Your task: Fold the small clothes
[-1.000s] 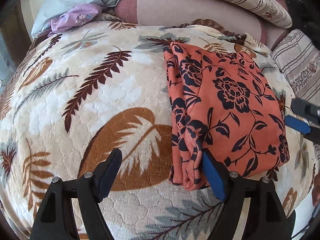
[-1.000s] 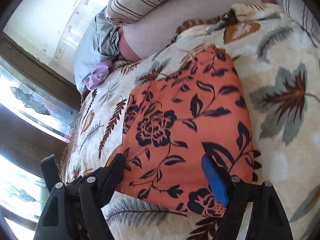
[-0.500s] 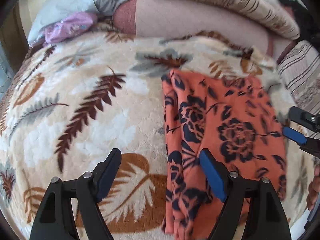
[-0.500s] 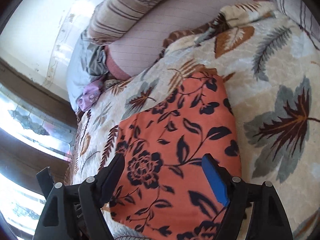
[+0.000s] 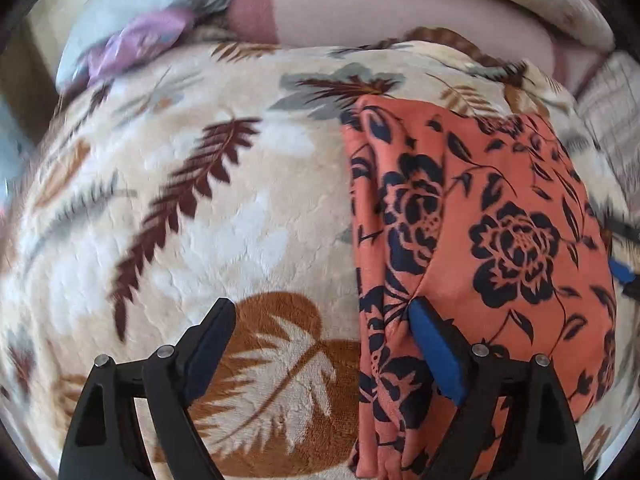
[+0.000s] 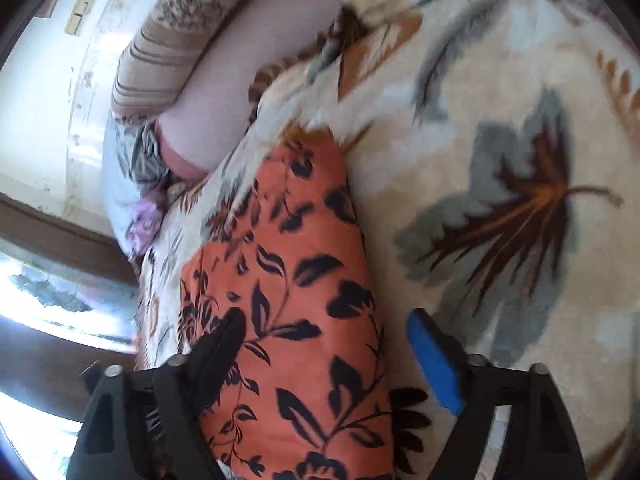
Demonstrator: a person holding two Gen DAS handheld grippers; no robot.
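Both tools have closed in: our left tool and right tool gape over the soft, limp orange cloth; we would grip its near edge.

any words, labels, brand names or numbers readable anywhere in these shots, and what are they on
None can be read in either view.
The orange flowered garment shows only a dark flower print, no tag or label in view.
The leaf-patterned blanket carries leaf shapes only.
The purple cloth has small marks, too blurred to tell whether they are text.
The two small plates on the wall are too blurred to read.
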